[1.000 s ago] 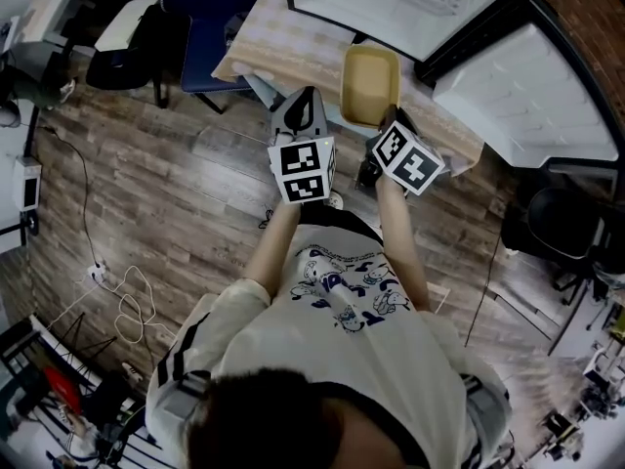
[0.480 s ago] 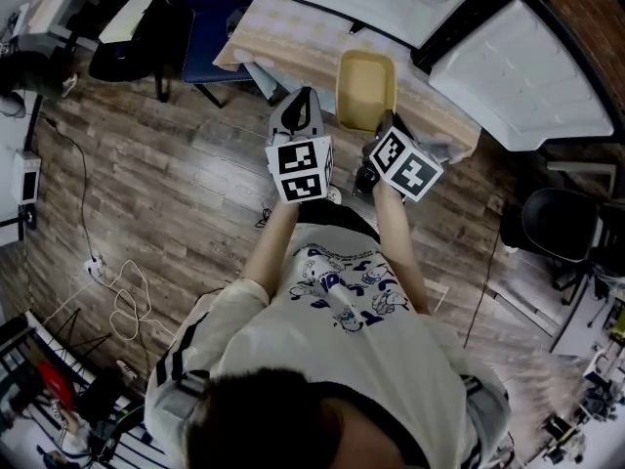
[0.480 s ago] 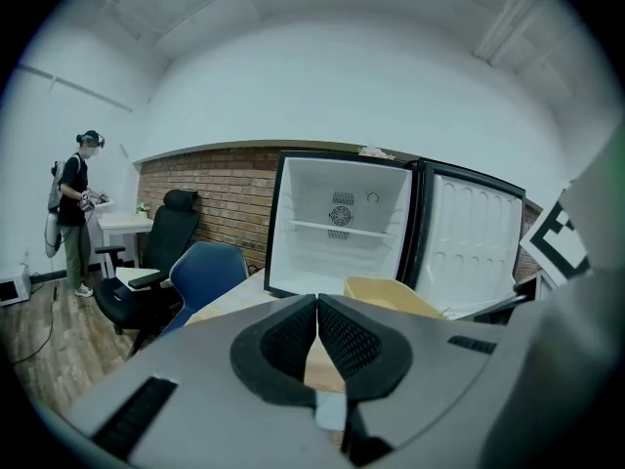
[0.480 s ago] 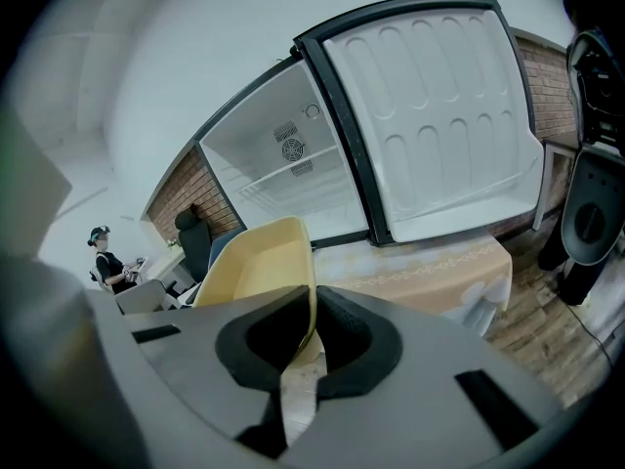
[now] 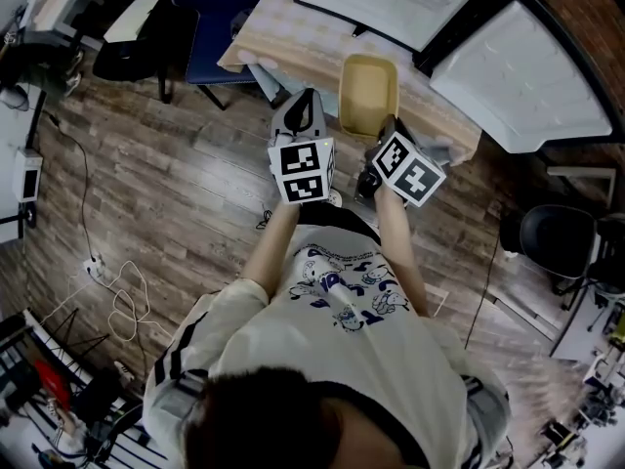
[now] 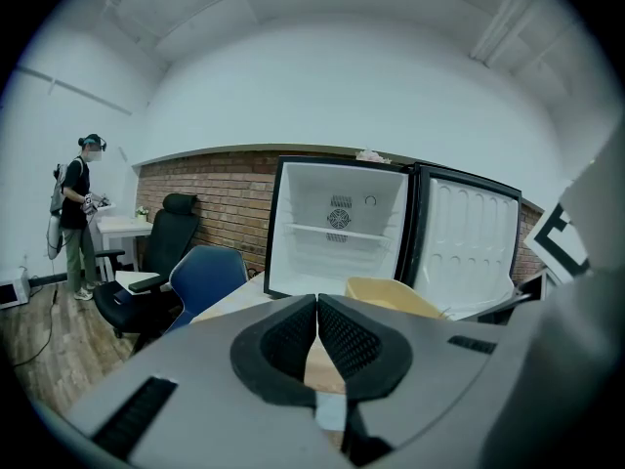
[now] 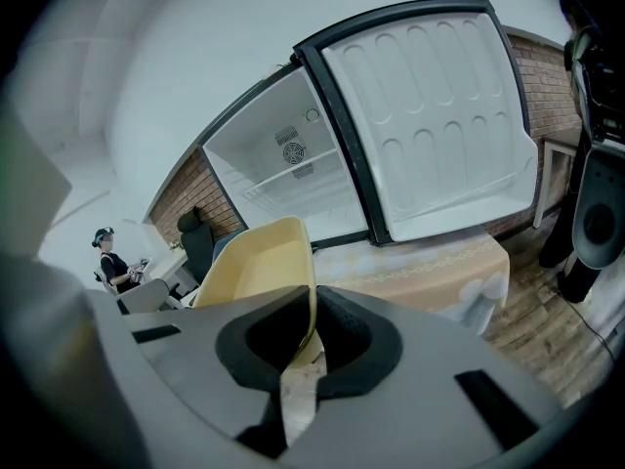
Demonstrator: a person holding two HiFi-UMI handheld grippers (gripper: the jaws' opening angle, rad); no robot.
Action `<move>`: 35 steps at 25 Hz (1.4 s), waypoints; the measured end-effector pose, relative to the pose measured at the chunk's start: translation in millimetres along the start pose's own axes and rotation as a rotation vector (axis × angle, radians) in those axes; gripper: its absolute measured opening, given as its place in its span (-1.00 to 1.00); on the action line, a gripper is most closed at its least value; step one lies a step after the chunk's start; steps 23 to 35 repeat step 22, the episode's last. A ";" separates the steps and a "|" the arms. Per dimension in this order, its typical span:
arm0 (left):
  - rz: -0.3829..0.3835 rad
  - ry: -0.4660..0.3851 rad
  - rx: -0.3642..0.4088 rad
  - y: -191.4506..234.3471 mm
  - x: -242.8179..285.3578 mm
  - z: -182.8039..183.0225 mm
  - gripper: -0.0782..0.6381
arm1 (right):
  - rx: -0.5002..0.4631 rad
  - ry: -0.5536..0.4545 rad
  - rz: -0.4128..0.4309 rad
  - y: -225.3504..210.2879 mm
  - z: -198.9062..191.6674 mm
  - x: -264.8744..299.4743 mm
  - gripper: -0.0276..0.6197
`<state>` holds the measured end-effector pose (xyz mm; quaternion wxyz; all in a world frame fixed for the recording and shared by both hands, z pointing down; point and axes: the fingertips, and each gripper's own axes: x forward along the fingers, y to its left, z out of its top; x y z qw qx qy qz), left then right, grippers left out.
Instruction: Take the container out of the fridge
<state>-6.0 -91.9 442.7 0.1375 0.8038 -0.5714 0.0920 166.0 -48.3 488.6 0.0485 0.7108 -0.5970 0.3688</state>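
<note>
The pale yellow container (image 5: 368,91) is outside the fridge, over the near edge of the cloth-covered table (image 5: 293,52). My right gripper (image 5: 389,125) is shut on its near rim; in the right gripper view the container (image 7: 256,262) rises from between the pads of my right gripper (image 7: 312,325). My left gripper (image 5: 307,96) hangs to the container's left, shut and holding nothing. In the left gripper view its pads meet at my left gripper (image 6: 317,306), with the container (image 6: 391,296) just beyond. The white fridge (image 6: 337,228) stands open and looks empty.
The fridge door (image 5: 518,76) swings wide to the right over the table. A blue chair (image 5: 210,27) and a black office chair (image 5: 127,52) stand left of the table. Cables (image 5: 122,301) lie on the wooden floor. A person (image 6: 73,213) stands far left.
Almost nothing: both grippers and the container keep their places, and only the head view shifts slightly.
</note>
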 end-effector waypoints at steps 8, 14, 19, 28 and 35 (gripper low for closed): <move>0.000 -0.005 0.002 3.4 5.1 3.9 -0.73 | -0.006 0.001 0.007 7.2 3.7 3.4 -0.78; 0.003 -0.006 0.000 6.2 6.6 7.9 -0.73 | -0.007 0.004 0.010 11.9 5.6 3.7 -0.78; 0.000 -0.005 0.000 5.5 9.0 8.0 -0.73 | -0.014 0.002 0.011 12.9 6.9 5.3 -0.78; -0.002 -0.003 0.001 5.7 10.5 8.7 -0.73 | -0.013 0.003 0.009 13.6 7.6 5.9 -0.78; -0.002 -0.003 0.001 5.7 10.5 8.7 -0.73 | -0.013 0.003 0.009 13.6 7.6 5.9 -0.78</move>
